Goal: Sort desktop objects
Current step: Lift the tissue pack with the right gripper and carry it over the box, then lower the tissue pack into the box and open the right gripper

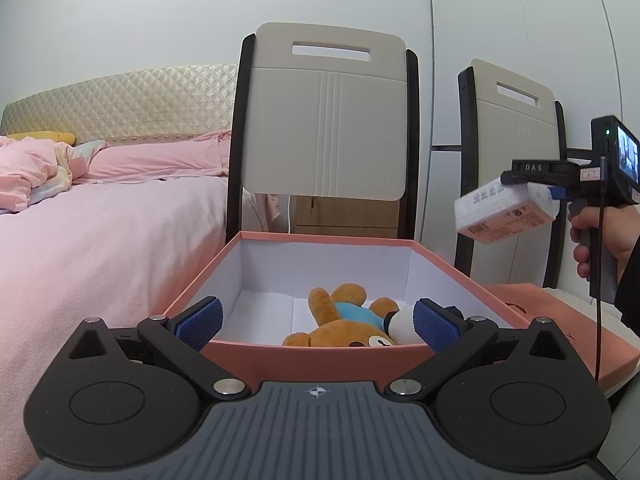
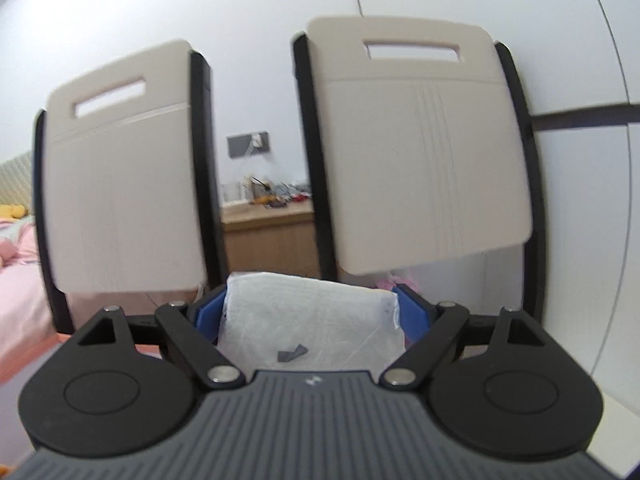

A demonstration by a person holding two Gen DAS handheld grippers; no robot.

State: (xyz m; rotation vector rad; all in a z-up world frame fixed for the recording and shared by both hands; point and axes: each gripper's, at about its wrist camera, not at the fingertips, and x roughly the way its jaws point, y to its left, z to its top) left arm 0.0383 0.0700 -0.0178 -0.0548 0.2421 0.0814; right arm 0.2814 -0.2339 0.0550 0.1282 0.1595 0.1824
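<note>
The right gripper [image 2: 310, 312] is clamping a white tissue pack [image 2: 312, 320] mid-air, up right of the pink box [image 1: 312, 356], while the left gripper [image 1: 316, 322] is hovering wide open just over the teddy bear [image 1: 340, 324] lying inside.

Readable only "DAS", in pale letters on the black bar of the right gripper [image 1: 532, 188], just above the white tissue pack [image 1: 506, 212] clamped there. Printed codes and small red signs on the side of that pack, too small to read. A cross-hair sign on the grey body of the left gripper [image 1: 318, 326].
</note>
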